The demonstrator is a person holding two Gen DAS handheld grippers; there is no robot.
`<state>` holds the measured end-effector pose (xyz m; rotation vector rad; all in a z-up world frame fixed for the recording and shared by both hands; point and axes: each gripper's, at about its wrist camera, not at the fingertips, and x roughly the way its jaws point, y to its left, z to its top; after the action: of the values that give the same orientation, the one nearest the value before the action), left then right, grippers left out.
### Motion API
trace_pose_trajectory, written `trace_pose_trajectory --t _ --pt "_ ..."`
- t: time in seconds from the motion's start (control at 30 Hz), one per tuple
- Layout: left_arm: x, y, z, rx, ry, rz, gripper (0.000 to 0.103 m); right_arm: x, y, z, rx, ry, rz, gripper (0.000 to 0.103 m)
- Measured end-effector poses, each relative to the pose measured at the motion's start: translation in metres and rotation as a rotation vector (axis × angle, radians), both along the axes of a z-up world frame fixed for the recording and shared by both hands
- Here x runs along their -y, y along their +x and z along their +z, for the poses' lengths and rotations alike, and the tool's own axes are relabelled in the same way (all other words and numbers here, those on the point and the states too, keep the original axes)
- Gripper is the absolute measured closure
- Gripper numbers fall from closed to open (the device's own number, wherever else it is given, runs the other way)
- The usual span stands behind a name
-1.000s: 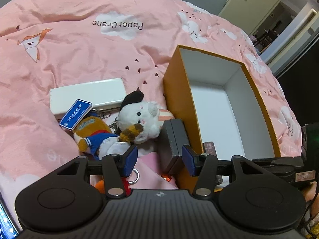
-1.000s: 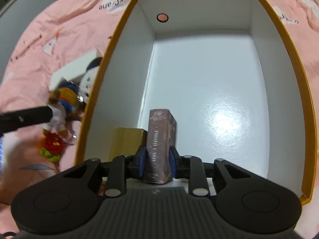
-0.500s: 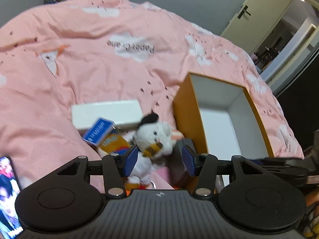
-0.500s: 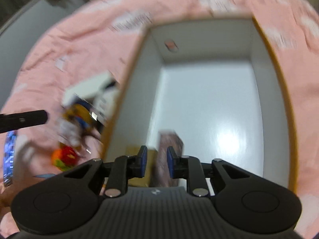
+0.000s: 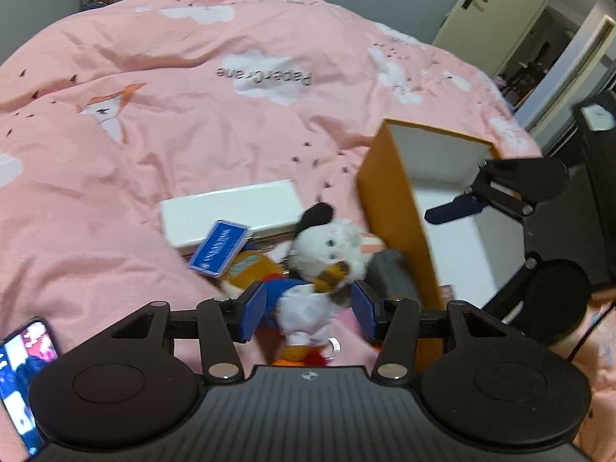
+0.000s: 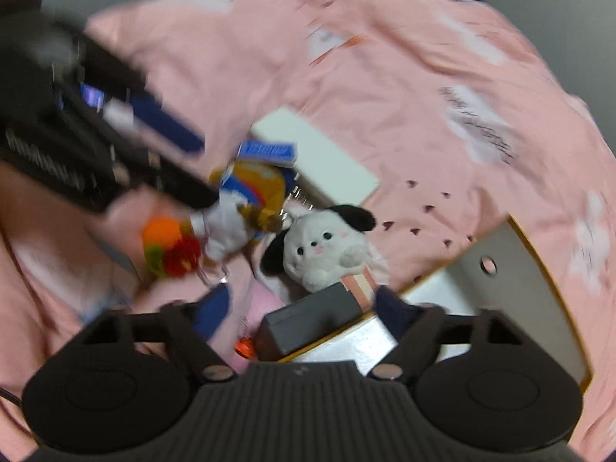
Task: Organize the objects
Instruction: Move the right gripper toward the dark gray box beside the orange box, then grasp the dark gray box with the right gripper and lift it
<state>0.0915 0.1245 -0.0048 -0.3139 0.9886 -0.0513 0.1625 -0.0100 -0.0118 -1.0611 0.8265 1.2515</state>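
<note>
My right gripper (image 6: pixel 304 308) has just sprung wide, nothing in it, over the dark grey case (image 6: pixel 308 319). Left gripper (image 5: pixel 308 310) gapes empty above the white plush dog (image 5: pixel 335 246). I see the orange box (image 5: pixel 400 227) at 3 o'clock of the dog.

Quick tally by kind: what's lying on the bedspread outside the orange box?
Boxes: 2 (white box, grey box)
Soft toys: 3 (white dog, sailor-suit toy, orange-red toy)
Blue tag: 1
Phone: 1
Total: 7
</note>
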Motion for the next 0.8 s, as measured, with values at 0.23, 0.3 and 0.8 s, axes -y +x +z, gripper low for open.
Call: trace_pose_trajectory --t 0.23,0.3,0.8 --pt "-0.015 -0.001 -0.016 -0.053 -0.023 -0.007 0.044 -0.028 0.012 -0.031 -0.044 -0.241 0.183 0.012" --pt "-0.015 -0.001 -0.02 -0.068 -0.039 -0.034 0.044 -0.033 0.012 -0.04 -0.05 -0.297 0.223 0.012" --pt "0.006 -0.01 -0.016 -0.077 -0.073 -0.191 0.044 -0.02 0.003 -0.033 -0.036 -0.307 0.272 0.022"
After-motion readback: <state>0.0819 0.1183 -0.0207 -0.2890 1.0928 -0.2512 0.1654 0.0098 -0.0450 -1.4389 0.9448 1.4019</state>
